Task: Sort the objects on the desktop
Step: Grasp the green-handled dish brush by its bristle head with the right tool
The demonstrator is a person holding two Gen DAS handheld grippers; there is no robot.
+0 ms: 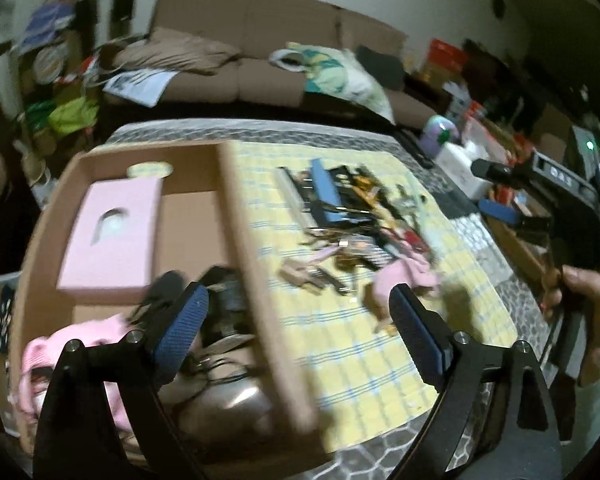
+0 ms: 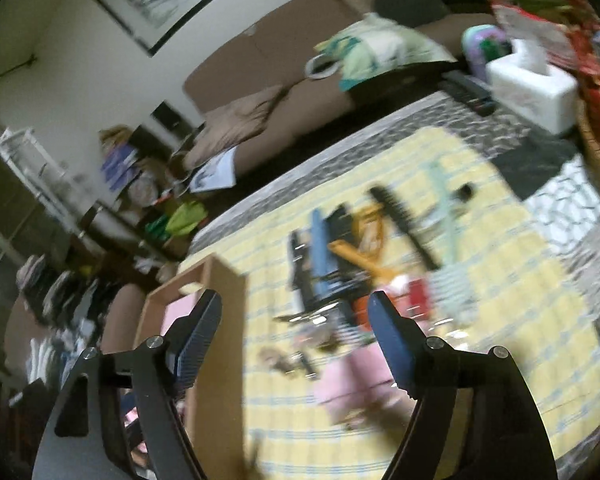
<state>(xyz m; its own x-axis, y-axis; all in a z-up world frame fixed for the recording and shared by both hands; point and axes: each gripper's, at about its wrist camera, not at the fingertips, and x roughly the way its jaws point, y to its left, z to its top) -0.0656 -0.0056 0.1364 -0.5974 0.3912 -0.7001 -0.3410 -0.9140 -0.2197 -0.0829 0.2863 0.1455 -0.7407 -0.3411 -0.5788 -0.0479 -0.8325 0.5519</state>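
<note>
A cardboard box (image 1: 236, 216) sits on the left of a yellow checked cloth (image 1: 360, 344). It holds a pink carton (image 1: 112, 236), pink cloth, and dark and shiny items. A pile of combs, clips and small objects (image 1: 348, 216) lies on the cloth to its right, with a pink item (image 1: 404, 276) nearest me. My left gripper (image 1: 296, 320) is open and empty, straddling the box's right wall. My right gripper (image 2: 296, 332) is open and empty above the pile (image 2: 364, 252); it also shows in the left wrist view (image 1: 500, 184) at far right. Both views are blurred.
A brown sofa (image 1: 260, 52) with cushions and bags stands behind the table. A white tissue box (image 2: 536, 84), a remote (image 2: 468, 92) and a purple object (image 2: 480, 40) sit at the table's far right. Cluttered shelves (image 1: 52, 80) stand at the left.
</note>
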